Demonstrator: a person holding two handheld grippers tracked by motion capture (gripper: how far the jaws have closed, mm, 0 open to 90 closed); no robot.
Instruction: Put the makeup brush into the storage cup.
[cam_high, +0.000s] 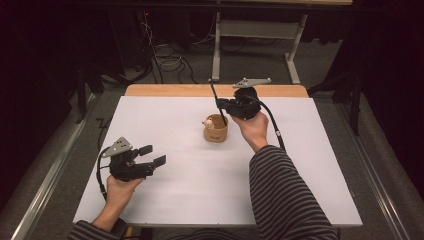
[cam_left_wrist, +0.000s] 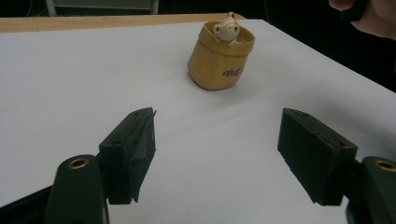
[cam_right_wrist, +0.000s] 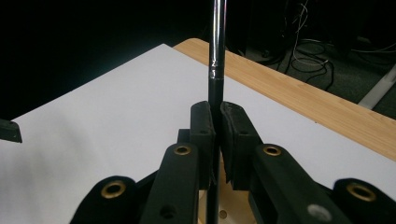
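The black stick (cam_high: 218, 102) is pinched tight in the right gripper (cam_high: 224, 105), jaws squeezed flat on both sides of it, which you can see really well in the right gripper view (cam_right_wrist: 216, 70) where the shaft runs straight up between the pads (cam_right_wrist: 201, 126). It's thin, dark and a bit glossy, with a small pale mark partway up. From the high view its lower end dips into the little tan pot (cam_high: 215, 129), though I honestly can't tell if the tip touches the bottom or just hangs inside. The top end leans away toward the far edge of the table.

That pot sits around the middle of the white table top (cam_high: 190, 185), looks like a crumpled-sack shape with a tiny pale animal figure (cam_left_wrist: 227, 29) peeking over its rim and some dark lettering on the side.

The right hand (cam_high: 254, 127) holds its gripper just above and beside the pot. The left gripper (cam_high: 150, 155) is well apart, down at the near left of the table, jaws spread wide with nothing between them, pointed toward the pot. A strip of bare wood (cam_high: 170, 90) shows along the far edge.
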